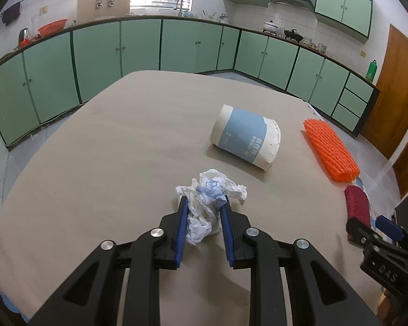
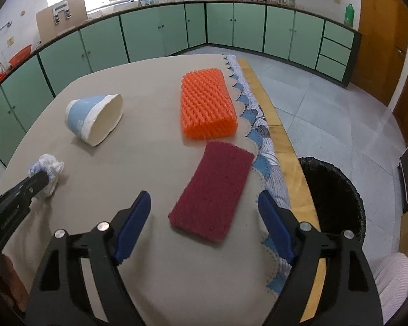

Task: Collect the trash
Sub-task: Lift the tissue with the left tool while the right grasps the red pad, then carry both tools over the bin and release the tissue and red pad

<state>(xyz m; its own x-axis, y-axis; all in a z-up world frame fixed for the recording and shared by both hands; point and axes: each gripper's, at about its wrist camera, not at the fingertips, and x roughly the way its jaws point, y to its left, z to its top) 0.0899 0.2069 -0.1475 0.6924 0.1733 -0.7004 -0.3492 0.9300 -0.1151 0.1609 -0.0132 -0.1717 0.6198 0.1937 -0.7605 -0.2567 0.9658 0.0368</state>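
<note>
A crumpled white and blue plastic wrapper (image 1: 210, 198) lies on the beige table (image 1: 108, 163). My left gripper (image 1: 204, 203) has its blue fingers closed against both sides of the wrapper. The wrapper also shows in the right wrist view (image 2: 48, 169) at the left gripper's tip. A crushed white and blue paper cup (image 1: 246, 137) lies on its side further back (image 2: 95, 119). My right gripper (image 2: 204, 198) is open and empty, hovering around the near end of a dark red sponge (image 2: 213, 190). A bin lined with a black bag (image 2: 331, 198) stands on the floor right of the table.
An orange foam net sleeve (image 2: 206, 103) lies behind the red sponge, near the table's right edge (image 1: 330, 149). A blue-patterned cloth fringe (image 2: 261, 146) and a wooden bench (image 2: 285, 160) run along that edge. Green cabinets (image 1: 138, 49) line the walls.
</note>
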